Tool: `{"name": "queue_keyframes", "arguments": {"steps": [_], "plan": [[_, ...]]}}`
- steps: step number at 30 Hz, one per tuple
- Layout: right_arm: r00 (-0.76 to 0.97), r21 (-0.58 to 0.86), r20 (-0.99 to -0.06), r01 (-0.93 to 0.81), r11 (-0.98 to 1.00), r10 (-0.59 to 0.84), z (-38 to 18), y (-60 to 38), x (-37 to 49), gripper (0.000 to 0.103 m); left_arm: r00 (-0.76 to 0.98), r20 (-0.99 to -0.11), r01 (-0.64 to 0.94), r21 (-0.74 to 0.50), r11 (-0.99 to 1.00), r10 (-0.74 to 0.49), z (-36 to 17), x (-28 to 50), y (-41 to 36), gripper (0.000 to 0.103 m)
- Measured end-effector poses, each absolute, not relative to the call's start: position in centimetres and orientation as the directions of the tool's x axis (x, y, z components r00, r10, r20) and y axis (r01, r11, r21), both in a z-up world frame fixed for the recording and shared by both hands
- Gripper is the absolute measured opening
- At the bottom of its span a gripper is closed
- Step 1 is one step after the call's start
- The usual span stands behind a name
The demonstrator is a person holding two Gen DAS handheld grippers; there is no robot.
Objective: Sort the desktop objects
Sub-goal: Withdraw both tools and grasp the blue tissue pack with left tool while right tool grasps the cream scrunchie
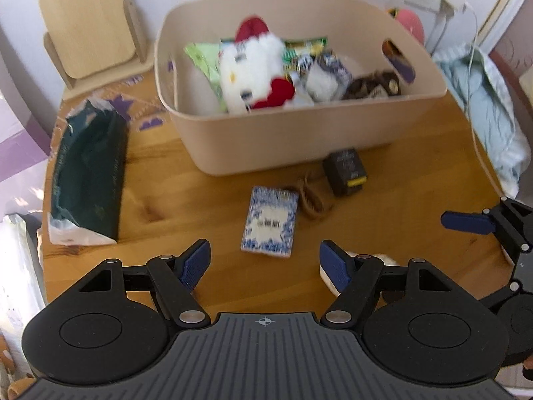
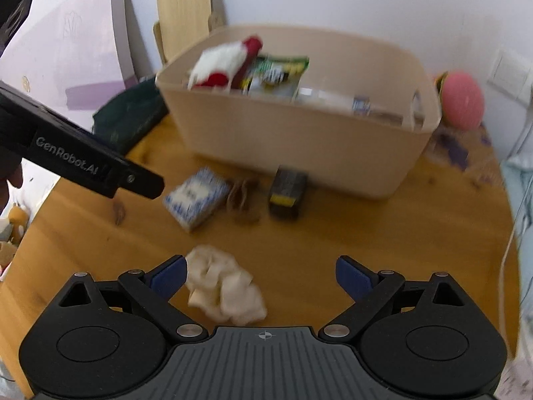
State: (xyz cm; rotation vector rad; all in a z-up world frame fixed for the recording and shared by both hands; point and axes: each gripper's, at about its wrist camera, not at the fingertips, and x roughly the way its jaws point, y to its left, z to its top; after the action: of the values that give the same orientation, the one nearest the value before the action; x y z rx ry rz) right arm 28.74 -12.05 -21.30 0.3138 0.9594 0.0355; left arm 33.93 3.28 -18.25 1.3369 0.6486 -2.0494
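The beige bin (image 1: pixel 299 133) stood at the far side of the wooden table (image 1: pixel 200 166), already loaded with a white and red plush toy (image 1: pixel 253 70), snack packets and other small things, which suggests the sorting was well under way and the bin was the collecting place. Four loose items remained on the table in front of it: a blue patterned box (image 1: pixel 270 221) lying flat, a brown tangled thing (image 1: pixel 311 196) just to its right that may have been a cord or hair tie, though blur left this unclear, a small dark box with a yellow stripe (image 1: pixel 346 170) close to the bin's near wall, and a crumpled cream cloth (image 2: pixel 223 290) nearest of all. The left gripper (image 1: pixel 265 265) hovered above the near table with its jaws spread wide and nothing between them, lined up roughly on the blue box, probably as the next pick. The right gripper (image 2: pixel 260 275) was likewise wide open and empty, poised low over the cloth, whose left edge sat just beside the left finger. A dark green tissue pack (image 1: pixel 88 180) lay at the table's left edge, well apart from the loose items.
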Motion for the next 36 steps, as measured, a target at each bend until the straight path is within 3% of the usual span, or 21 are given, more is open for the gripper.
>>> {"name": "queue_keyframes", "arguments": {"steps": [20,25,32,34,36], "plan": [[0.473,0.310,-0.856,0.143,0.940,0.210,-25.8,-10.7,31.1,0.093,-0.262,-0.958,0.714,-0.111,-0.691,-0.117,-24.1,31.6,1.3,0.074],[0.472,0.322,-0.853,0.139,0.936,0.224,-26.0,-10.6,32.0,0.083,-0.255,-0.963,0.697,-0.122,-0.706,-0.086,-25.1,31.2,0.7,0.074],[0.492,0.291,-0.849,0.126,0.948,0.195,-25.6,-10.6,32.6,0.056,-0.238,-0.963,0.645,-0.058,-0.762,-0.127,-25.4,30.2,1.3,0.073],[0.491,0.277,-0.852,0.121,0.953,0.185,-25.5,-10.5,32.7,0.050,-0.239,-0.961,0.634,-0.046,-0.772,-0.139,-25.4,30.1,1.5,0.070],[0.489,0.265,-0.854,0.119,0.957,0.176,-25.5,-10.5,32.7,0.044,-0.235,-0.958,0.624,-0.020,-0.782,-0.164,-25.3,30.1,1.7,0.059]]}}
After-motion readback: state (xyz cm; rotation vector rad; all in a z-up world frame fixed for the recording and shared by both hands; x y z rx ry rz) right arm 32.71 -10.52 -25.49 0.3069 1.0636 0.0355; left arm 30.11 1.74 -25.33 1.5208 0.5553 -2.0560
